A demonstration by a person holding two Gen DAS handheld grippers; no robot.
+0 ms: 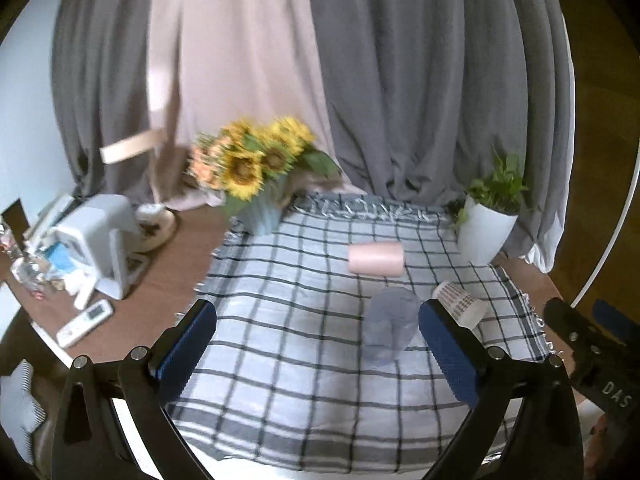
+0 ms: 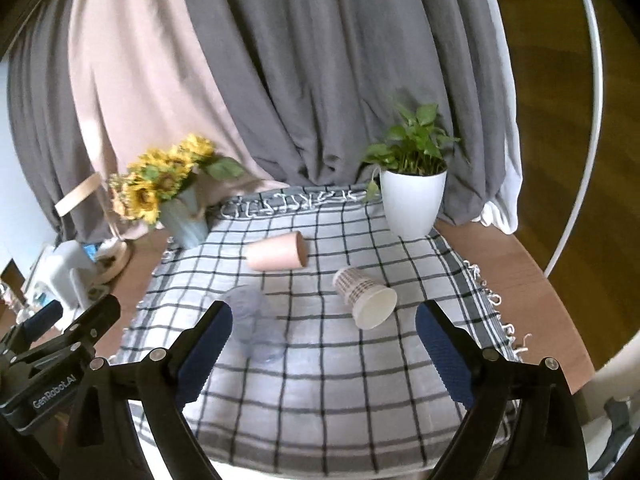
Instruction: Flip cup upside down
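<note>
Three cups lie on their sides on a checked cloth [image 2: 320, 380]. A pink cup [image 1: 375, 259] [image 2: 277, 256] lies farthest back. A clear plastic cup [image 1: 390, 328] [image 2: 256, 328] lies nearer, its mouth toward me. A patterned paper cup [image 1: 460, 304] [image 2: 364, 296] lies to the right. My left gripper [image 1: 318, 348] is open and empty, above the cloth's front, with the clear cup just inside its right finger. My right gripper [image 2: 324, 348] is open and empty, with the paper cup ahead between its fingers. Each gripper shows at the edge of the other's view.
A sunflower vase [image 1: 256, 184] [image 2: 180, 208] stands at the cloth's back left. A white potted plant [image 1: 486, 224] [image 2: 412, 196] stands at the back right. A white appliance [image 1: 96, 240], a remote [image 1: 86, 322] and clutter sit on the brown table [image 1: 160, 280] at left. Curtains hang behind.
</note>
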